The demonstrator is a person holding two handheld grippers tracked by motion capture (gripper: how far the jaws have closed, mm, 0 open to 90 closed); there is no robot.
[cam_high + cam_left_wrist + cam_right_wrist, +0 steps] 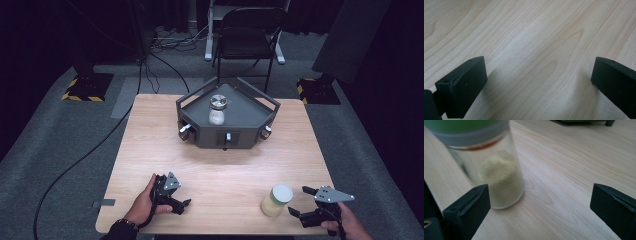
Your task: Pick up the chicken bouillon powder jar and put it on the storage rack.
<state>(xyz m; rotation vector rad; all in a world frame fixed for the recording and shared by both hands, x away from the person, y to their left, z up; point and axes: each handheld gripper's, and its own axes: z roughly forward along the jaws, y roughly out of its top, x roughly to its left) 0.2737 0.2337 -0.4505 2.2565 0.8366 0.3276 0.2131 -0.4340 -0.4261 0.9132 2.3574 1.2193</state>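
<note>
clear cyl. jar (pixel 499 175), pale powder, on woodgrain table (pixel 150 145).

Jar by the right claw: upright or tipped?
Upright. The jar stands on its base on the table, lid on top; the right claw is open beside it, not gripping.

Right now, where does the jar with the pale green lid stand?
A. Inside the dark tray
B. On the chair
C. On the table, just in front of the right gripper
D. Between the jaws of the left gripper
C: the jar stands upright on the table, close before the open right gripper, not held.
</note>
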